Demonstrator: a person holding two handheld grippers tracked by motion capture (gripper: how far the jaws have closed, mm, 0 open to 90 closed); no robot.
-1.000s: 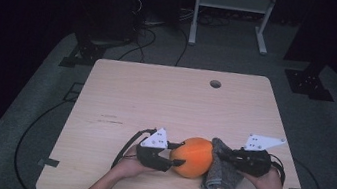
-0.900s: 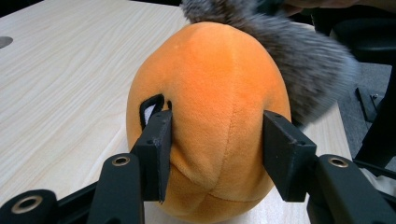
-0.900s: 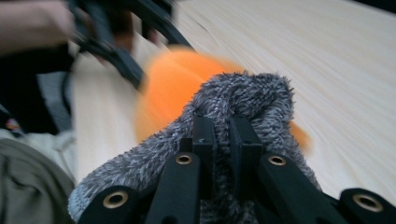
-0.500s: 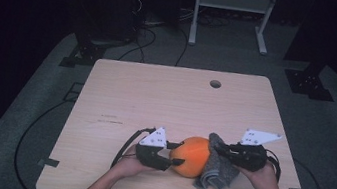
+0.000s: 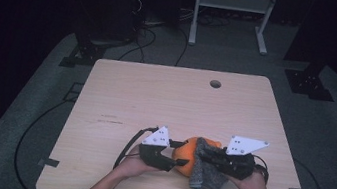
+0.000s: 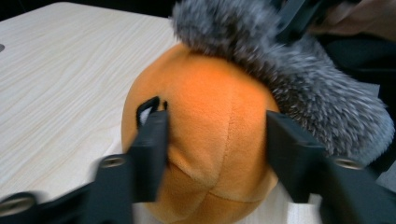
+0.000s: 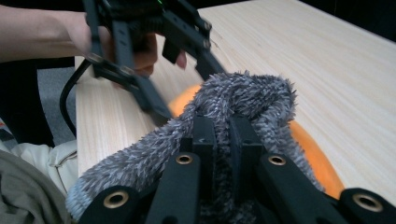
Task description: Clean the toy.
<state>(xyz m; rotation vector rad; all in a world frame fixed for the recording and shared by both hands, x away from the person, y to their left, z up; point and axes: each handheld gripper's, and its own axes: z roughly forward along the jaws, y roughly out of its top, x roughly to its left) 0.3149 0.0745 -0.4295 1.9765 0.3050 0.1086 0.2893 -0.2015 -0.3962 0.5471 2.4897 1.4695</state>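
**Grey cloth half-drawn over the orange ball**

One pale wooden rectangular table [image 5: 155, 102] is seen, with a small round hole [image 5: 215, 84] near its far edge. At its near edge, between the two hands, one round orange plush ball [image 5: 184, 153] rests on the tabletop. One fuzzy grey fabric piece [image 5: 205, 173] is draped over the ball's right side and top, its loose end trailing onto the table toward the person.

Two grippers are counted. The left gripper [image 6: 215, 144] is set around the ball's left side; its jaws have just been opening, and in the left gripper view they stand at about the ball's width with the plush between them, the pads at its surface, so that whether any pressure remains cannot be told. The right gripper [image 7: 222, 128] is clamped tight on a fold of the grey fabric, held at the ball's top.

The work is judged partly done: the fabric lies on the ball, but most of the orange surface remains uncovered, and the wiping or covering is left to finish.
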